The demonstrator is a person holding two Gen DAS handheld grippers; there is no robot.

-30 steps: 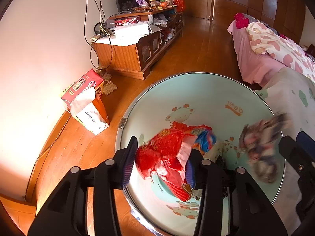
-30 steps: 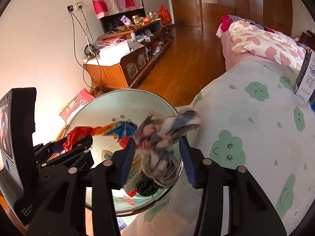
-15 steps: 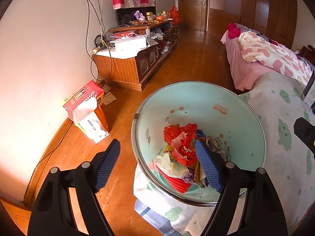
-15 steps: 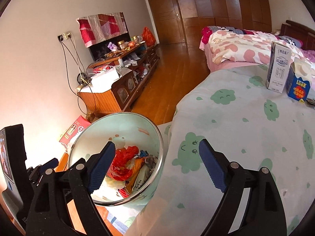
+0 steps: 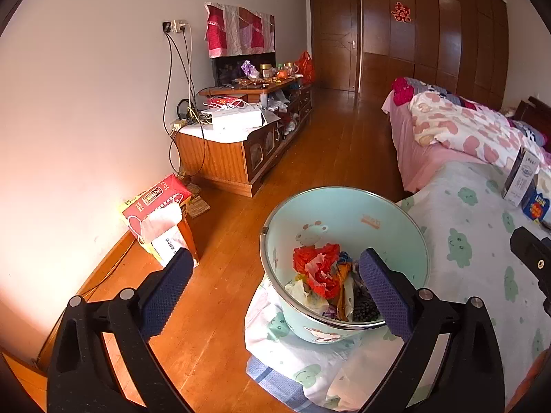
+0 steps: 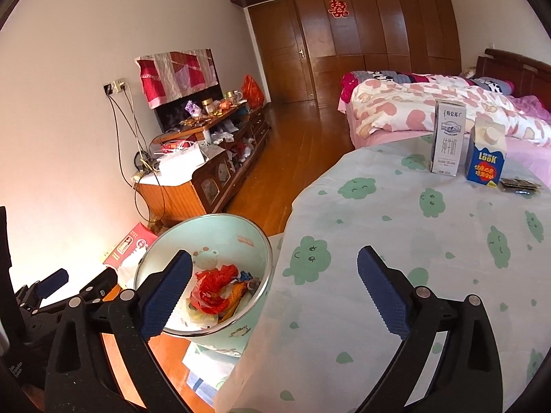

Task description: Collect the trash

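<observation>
Drop step done: left gripper [image 5: 273, 284] and right gripper [image 6: 273, 284], jaws having just been opening, stand wide apart and empty above the mint bin [image 6: 220, 227] holding wrappers [image 5: 318, 270]; next, likely the milk carton [image 6: 447, 137] on the table [image 6: 396, 241]

walls: plain white wall [image 5: 86, 103], socket with hanging cables [image 5: 177, 27] | floor: glossy wooden boards [image 5: 327, 144] | furniture: low wooden cabinet [image 5: 234, 151] cluttered on top, bed [image 6: 447, 103] with pink heart quilt, brown wardrobe doors [image 6: 378, 17], wooden door [image 5: 334, 38] | light: warm glow low on left wall
</observation>
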